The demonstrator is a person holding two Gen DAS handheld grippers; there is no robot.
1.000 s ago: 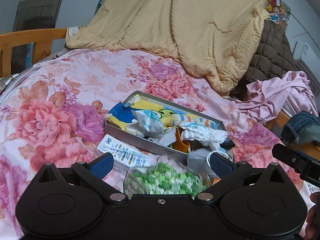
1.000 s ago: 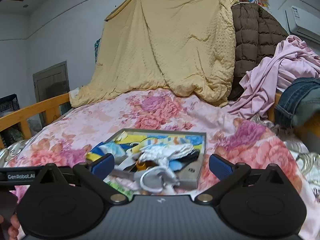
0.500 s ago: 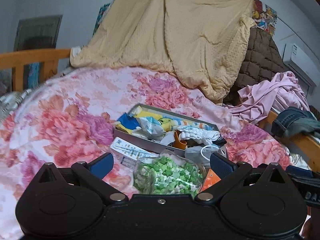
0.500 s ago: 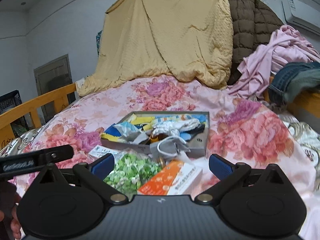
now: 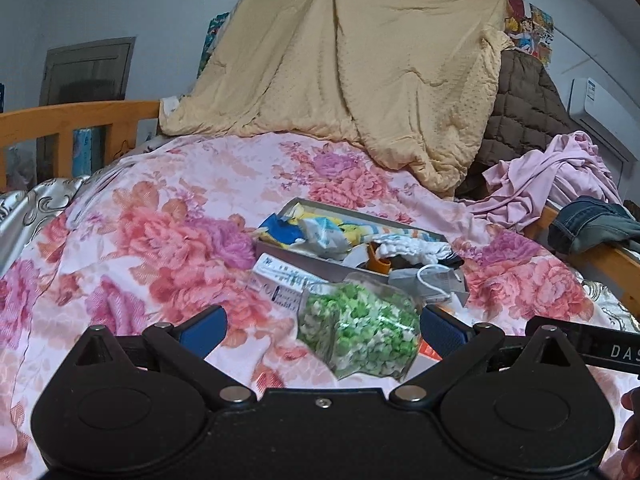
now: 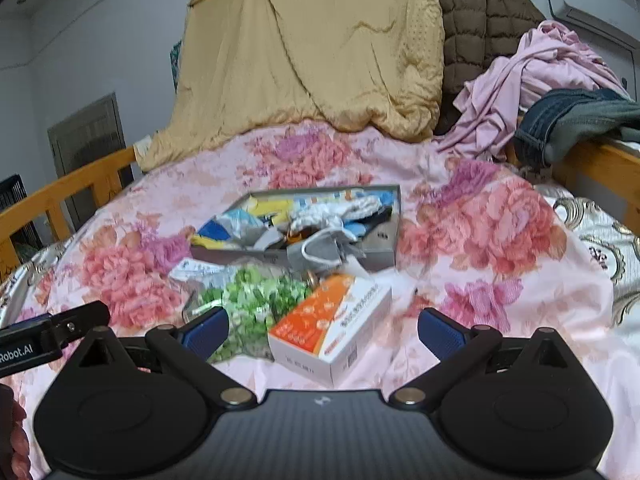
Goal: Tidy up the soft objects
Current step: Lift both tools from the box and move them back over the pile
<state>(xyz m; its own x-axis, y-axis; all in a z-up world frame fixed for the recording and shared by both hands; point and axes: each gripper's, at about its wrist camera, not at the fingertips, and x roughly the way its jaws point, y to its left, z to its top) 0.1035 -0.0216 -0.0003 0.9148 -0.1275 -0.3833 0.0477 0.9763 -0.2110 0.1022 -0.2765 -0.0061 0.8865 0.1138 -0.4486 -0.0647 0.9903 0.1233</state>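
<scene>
On bed, bag lying just ahead of left gripper, toward its right finger, tray beyond; right gripper facing box; both fingers spread, gripping nothing; left nearer bag

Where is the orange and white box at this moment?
In the right wrist view, the orange and white box lies on the floral bedspread, just right of the bag of green pieces and in front of the grey tray.
</scene>
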